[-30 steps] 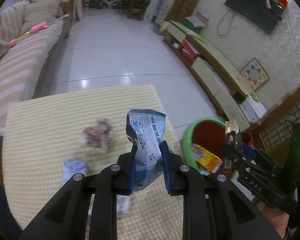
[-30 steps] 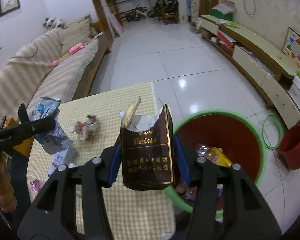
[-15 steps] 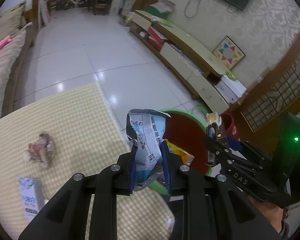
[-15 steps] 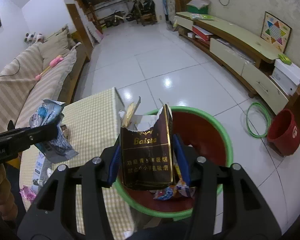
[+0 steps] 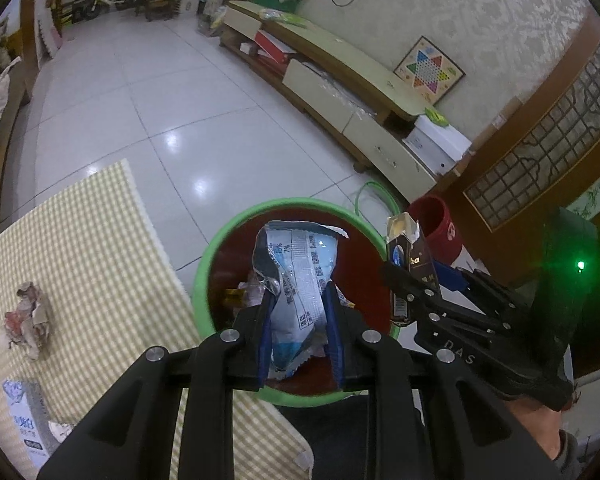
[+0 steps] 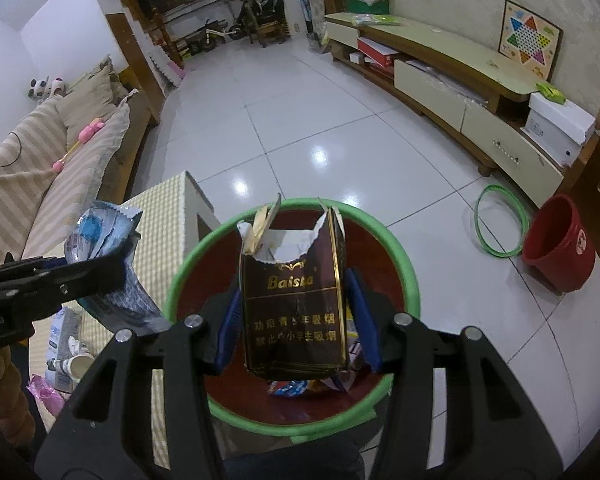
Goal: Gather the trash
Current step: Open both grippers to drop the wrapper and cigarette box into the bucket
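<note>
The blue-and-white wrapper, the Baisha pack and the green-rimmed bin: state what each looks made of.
Blue-and-white wrapper: thin plastic film, probably foil-lined; glossy, crinkled, with a zigzag-cut edge. Baisha pack: printed paperboard, glossy dark brown with gold lettering; its torn top shows white paper. Green-rimmed bin: likely moulded plastic, with a smooth green rim and a shiny dark red inside.

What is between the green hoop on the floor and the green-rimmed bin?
Only bare white tile floor between hoop and bin, seen in the right wrist view.
</note>
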A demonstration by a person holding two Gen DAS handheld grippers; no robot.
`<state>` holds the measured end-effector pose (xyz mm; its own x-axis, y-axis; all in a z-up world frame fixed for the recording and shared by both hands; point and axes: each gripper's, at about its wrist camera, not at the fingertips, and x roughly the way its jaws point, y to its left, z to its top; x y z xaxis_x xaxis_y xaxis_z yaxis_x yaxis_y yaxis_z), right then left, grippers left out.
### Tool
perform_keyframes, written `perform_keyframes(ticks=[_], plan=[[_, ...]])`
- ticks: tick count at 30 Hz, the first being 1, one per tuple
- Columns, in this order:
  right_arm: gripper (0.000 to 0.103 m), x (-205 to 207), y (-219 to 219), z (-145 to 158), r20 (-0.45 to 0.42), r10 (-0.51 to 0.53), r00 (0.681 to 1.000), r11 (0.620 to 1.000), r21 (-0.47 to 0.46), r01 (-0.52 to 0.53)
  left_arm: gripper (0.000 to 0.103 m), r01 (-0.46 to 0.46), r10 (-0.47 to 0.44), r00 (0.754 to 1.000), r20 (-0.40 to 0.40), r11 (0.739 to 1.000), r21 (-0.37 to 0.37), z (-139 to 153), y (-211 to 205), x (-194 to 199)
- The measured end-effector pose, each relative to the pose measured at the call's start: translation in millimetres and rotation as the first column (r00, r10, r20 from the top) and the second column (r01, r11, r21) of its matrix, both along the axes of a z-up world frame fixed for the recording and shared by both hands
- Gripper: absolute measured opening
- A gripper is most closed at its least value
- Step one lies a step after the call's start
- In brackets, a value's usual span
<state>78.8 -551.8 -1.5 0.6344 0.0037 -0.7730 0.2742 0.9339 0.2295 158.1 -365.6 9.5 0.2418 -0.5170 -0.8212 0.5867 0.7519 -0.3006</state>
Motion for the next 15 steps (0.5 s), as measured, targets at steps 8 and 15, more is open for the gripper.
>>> perform_keyframes(ticks=[8, 15], plan=[[0.057, 2.4, -8.4, -12.3, -0.026, -0.002, 1.000, 1.000, 0.014, 0.003, 0.041, 0.000, 0.000, 1.000, -0.017, 1.000, 0.019, -12.0, -10.6, 1.8], [0.094, -0.3, -6.7, -11.2, -0.011, -0.022, 1.000, 1.000, 0.017, 0.022, 0.088, -0.062, 0.062, 0.998, -0.006, 0.998, -0.009, -7.1, -0.6, 6.2]])
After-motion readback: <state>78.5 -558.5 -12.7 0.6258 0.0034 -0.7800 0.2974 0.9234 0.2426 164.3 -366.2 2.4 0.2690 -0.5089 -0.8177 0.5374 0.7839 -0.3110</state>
